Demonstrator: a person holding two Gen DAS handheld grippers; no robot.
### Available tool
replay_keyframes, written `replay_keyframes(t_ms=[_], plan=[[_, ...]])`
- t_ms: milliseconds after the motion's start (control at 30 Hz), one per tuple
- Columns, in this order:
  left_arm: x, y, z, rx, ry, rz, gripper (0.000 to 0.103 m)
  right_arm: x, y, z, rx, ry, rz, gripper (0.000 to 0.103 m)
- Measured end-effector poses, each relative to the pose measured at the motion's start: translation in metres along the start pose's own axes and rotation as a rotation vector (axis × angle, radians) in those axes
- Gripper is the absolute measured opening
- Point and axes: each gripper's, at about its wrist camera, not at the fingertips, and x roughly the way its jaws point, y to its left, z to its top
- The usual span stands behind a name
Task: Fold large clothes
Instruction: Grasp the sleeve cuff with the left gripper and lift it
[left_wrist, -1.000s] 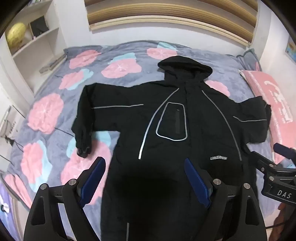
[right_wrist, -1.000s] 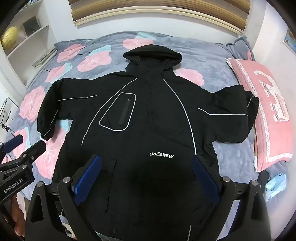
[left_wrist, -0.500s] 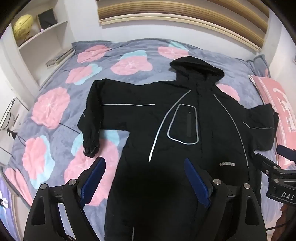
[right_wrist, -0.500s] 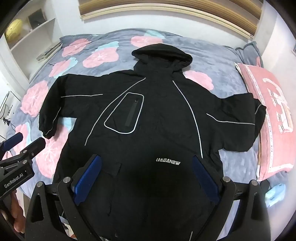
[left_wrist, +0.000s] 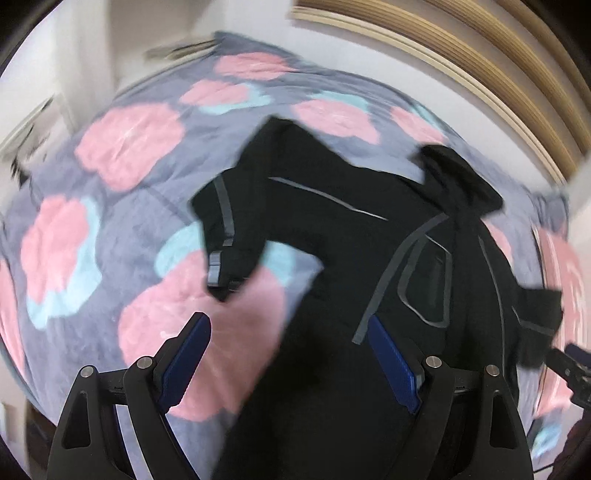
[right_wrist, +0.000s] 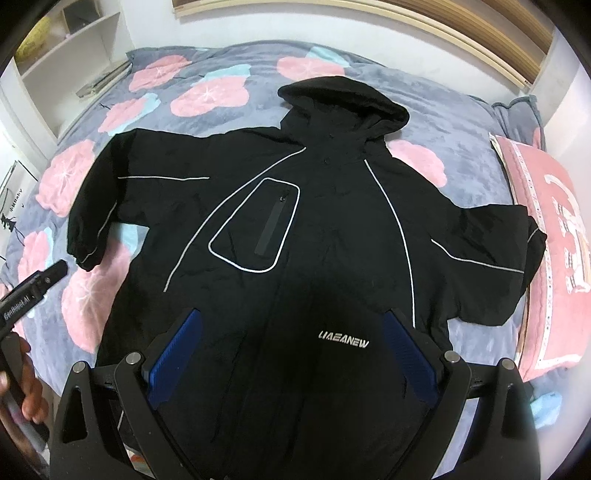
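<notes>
**Black jacket spread flat on the flowered bed, both hand-held grippers above it with nothing in them**

Grey bedding printed with big pink and pale-blue flowers covers the bed (right_wrist: 443, 110), which fills most of the room below a white wall and a striped wooden headboard. White shelves (right_wrist: 74, 48) stand past the far left corner of the bed, and a pink pillow (right_wrist: 554, 236) lies along its right edge.

A large black hooded jacket (right_wrist: 332, 229) lies face up in the middle of the bed, hood (right_wrist: 343, 98) toward the headboard. Its two sleeves are spread out toward the left and right edges. Thin white piping runs down the chest and along the sleeves, and outlines a chest pocket (right_wrist: 258, 225); a white logo (right_wrist: 343, 344) sits low on the front.

The right hand-held gripper (right_wrist: 291, 354) hangs over the jacket's lower front, its blue-padded fingers (right_wrist: 173, 354) wide apart and holding nothing. The left hand-held gripper (left_wrist: 291, 365) is above the jacket's left side near the bed's near edge, fingers (left_wrist: 184, 363) likewise spread, empty; its view is badly blurred. In that view the left sleeve's cuff (left_wrist: 221, 269) lies just ahead of the fingers, not touched. A hand (right_wrist: 29, 395) grips the left tool's handle at the edge of the right camera's view.
</notes>
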Motion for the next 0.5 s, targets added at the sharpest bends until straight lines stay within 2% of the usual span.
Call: replay_keyframes(t_ms=[67,200,300,333,400,467,500], plan=[[0.015,0.023,0.003,-0.035,-0.005,0.033,0.088,0.009,-0.001,0.006,-0.001,0.013,-0.002,0.099],[0.044,0.045,0.01,-0.06,0.026,0.041,0.088,0.032,-0.005,0.021,0.001,0.056,-0.007,0.099],[0.07,0.044,0.018,-0.043,0.051,-0.032,0.088,0.047,-0.006,0.03,0.0,0.082,-0.014,0.099],[0.081,0.04,0.019,-0.02,0.078,-0.034,0.088,0.053,-0.007,0.032,0.0,0.093,-0.017,0.099],[0.099,0.029,0.02,0.037,0.105,0.025,0.088,0.063,-0.007,0.035,-0.004,0.117,-0.02,0.099],[0.118,0.023,0.028,0.077,0.095,0.103,0.086,0.071,-0.005,0.035,-0.007,0.141,-0.021,0.099],[0.122,0.023,0.033,0.085,0.083,0.122,0.075,0.077,-0.004,0.035,-0.008,0.155,-0.017,0.099]])
